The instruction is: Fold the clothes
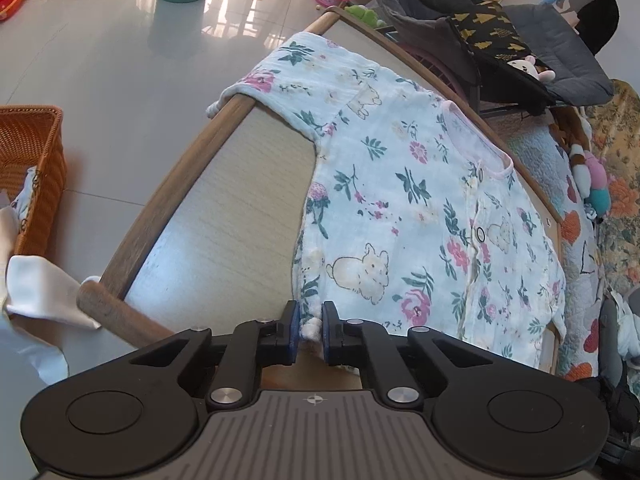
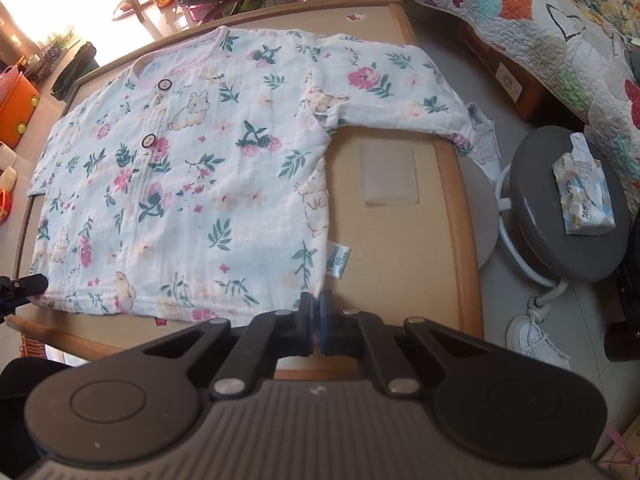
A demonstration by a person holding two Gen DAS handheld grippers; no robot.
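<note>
A pale blue baby shirt (image 2: 192, 184) with flowers and rabbits lies spread face up on a small wooden-rimmed table (image 2: 400, 216). Its sleeves reach over the table edges. It also shows in the left wrist view (image 1: 420, 208). My left gripper (image 1: 311, 330) is shut on the shirt's near-left hem corner. My right gripper (image 2: 317, 312) is shut on the near-right hem corner, beside a white size label (image 2: 338, 261). The left gripper's tip (image 2: 24, 286) shows at the left edge of the right wrist view.
A wicker basket (image 1: 32, 168) with white cloth stands on the floor left of the table. A grey stool (image 2: 568, 208) with a tissue pack (image 2: 584, 196) stands right, with white shoes (image 2: 536, 344) below. A quilted bed (image 2: 540, 20) lies behind. Dark clothes (image 1: 500, 40) hang on a rack.
</note>
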